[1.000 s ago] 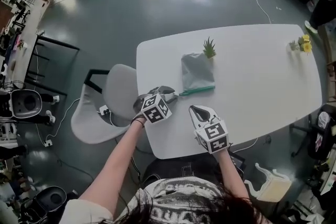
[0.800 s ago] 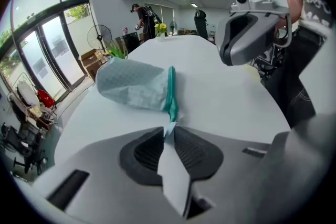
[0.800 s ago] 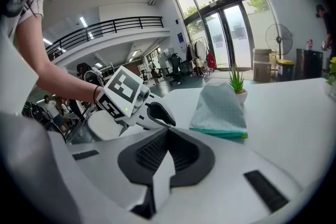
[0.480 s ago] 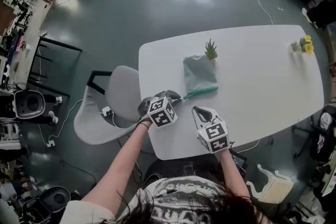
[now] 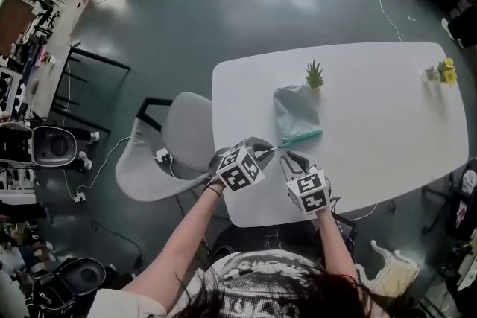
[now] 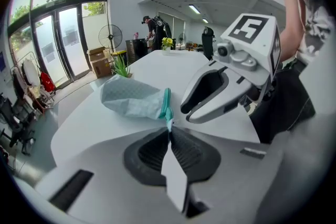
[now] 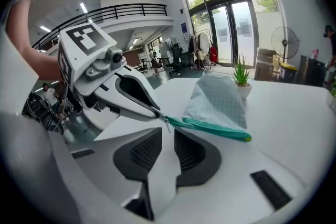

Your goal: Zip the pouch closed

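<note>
Pouch [image 5: 296, 114]: judged soft, light | left tongs [image 6: 169, 131]: clamped on zip end [image 6: 168, 119] | right tongs [image 7: 167, 136]: just opened, nothing held | hold advised: dangling pull [image 7: 168, 126], cloth kept taut.

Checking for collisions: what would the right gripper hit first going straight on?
The right gripper, jaws just opened, empty, would probably meet the zipper end of the pouch, just pinched by the left gripper.

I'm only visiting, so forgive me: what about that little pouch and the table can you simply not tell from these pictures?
- Inside of the pouch: its opaque fabric hides the contents in every view.
- Whether its teal zip is fully shut: the teeth are too small in the head view and blurred in both gripper views.
- Yellow flowers: too small in the head view to tell what holds them.
</note>
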A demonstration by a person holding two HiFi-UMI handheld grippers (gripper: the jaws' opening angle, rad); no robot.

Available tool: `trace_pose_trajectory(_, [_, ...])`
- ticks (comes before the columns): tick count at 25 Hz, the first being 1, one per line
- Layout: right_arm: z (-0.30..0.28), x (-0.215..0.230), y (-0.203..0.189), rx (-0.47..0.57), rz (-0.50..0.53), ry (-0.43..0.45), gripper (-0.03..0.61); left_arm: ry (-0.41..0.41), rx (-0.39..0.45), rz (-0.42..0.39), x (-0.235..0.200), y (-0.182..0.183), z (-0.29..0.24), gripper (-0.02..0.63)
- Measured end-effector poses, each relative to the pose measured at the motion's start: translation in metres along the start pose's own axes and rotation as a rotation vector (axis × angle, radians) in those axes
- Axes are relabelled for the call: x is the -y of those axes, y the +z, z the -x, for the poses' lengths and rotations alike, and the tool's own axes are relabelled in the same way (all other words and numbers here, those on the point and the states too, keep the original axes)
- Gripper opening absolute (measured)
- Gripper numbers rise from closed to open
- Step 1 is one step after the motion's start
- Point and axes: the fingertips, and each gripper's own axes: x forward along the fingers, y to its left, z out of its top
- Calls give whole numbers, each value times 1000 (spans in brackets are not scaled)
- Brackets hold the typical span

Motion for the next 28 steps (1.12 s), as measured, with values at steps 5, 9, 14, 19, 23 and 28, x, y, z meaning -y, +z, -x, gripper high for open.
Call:
trace_pose_trajectory(5, [-11,-6,-7,-49,15,28,114,0,8,12,5,4,4,25])
trace_pose_trajectory(9, [-14,-9,-5,-51,13,41,114,-1,19,28,9,6,5,25])
trace_pose_trajectory(14, [-13,-8,-1,-30,-11,42,50,2,20,45,9,5,3,25])
trace_pose_trajectory(19, [-13,-3,-2,-26,-40,33,14,0,30,62,9,5,2,25])
trace_pose_trajectory(23, [-15,0,-2,-32,-99,34,9,-3,35,71,9,6,2,25])
trace_pose_trajectory(28, [-16,2,-3,-46,-115,37,11,-14,40,80,11,5,3,21])
